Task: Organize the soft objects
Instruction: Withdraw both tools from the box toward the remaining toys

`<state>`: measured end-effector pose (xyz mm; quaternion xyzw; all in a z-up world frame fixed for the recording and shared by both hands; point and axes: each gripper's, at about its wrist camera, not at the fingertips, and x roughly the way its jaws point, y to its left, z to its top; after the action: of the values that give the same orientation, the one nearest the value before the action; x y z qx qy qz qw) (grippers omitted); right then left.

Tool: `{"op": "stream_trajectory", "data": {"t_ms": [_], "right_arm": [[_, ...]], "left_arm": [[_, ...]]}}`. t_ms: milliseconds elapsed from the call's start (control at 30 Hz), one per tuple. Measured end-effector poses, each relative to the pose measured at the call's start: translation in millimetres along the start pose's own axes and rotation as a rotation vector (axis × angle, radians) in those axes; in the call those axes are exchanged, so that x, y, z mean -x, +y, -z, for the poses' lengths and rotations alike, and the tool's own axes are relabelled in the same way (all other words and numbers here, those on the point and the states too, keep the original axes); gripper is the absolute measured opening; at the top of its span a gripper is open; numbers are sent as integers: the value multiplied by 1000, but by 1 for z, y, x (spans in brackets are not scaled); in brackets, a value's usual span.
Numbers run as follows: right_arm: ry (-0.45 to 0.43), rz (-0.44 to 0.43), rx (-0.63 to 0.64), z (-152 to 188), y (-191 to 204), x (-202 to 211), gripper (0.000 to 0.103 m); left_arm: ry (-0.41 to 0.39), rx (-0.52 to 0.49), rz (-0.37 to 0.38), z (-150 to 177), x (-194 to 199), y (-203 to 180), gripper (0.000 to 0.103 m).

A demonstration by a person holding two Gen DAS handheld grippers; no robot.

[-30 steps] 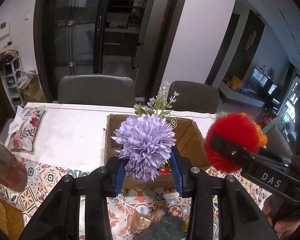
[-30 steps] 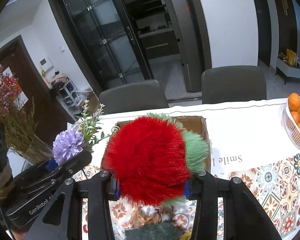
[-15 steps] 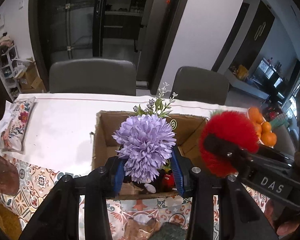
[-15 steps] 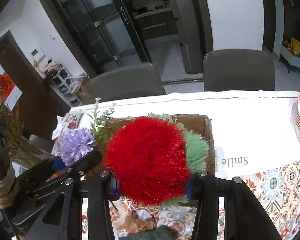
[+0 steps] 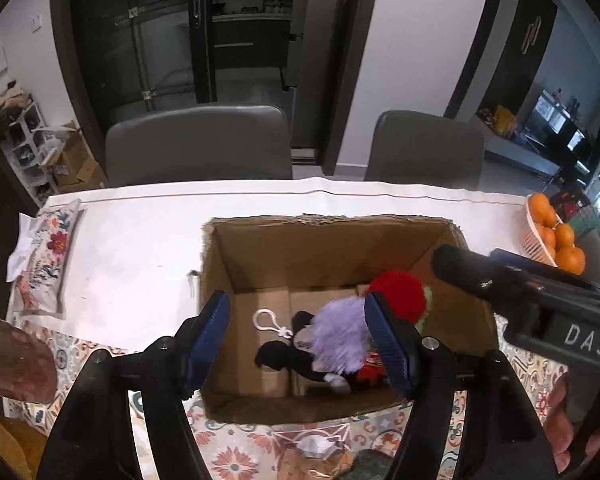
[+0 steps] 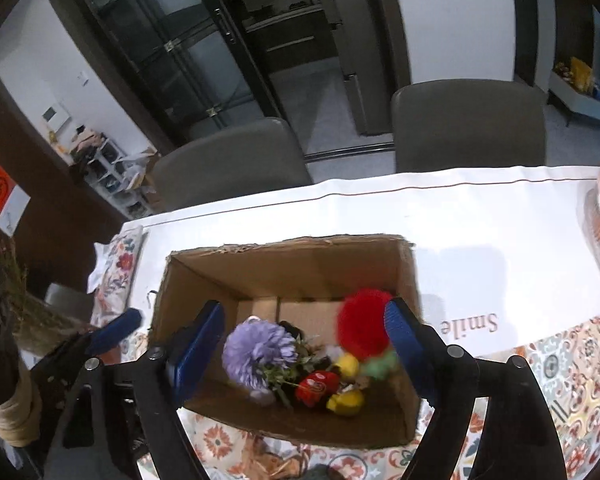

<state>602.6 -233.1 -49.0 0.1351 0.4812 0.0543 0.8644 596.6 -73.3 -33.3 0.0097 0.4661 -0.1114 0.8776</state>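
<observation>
Indoors, white tablecloth (image 5: 148, 236), cardboard box (image 5: 324, 244), grey chairs (image 5: 198, 144)

White tablecloth (image 5: 148, 232) with patterned floral border. Two grey upholstered chairs (image 5: 198, 144) behind table. Floral-print fabric tissue pouch (image 5: 48, 256) at left edge. Pink ribbed basket of oranges (image 5: 548, 236) at right. Dark glass-panel doors (image 6: 188, 52) beyond.

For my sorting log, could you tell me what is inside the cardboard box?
The cardboard box holds a purple flower, red pompom, black plush, white clip and yellow pieces. Anything beneath is hidden.
</observation>
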Motion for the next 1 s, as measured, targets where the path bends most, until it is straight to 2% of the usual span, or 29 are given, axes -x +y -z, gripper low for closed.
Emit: {"op": "stream_trajectory", "data": {"t_ms": [133, 500, 700, 1000], "right_arm": [[-34, 70, 22, 3, 5, 14, 83], [-118, 136, 39, 24, 11, 69, 83], [-149, 149, 30, 43, 14, 97, 83], [-182, 211, 60, 86, 22, 132, 83]], "left_arm": [[-35, -16, -63, 3, 13, 4, 73], [-126, -83, -155, 17, 62, -1, 78], [-164, -108, -159, 35, 92, -3, 81], [-186, -183, -125, 74, 126, -12, 82]]}}
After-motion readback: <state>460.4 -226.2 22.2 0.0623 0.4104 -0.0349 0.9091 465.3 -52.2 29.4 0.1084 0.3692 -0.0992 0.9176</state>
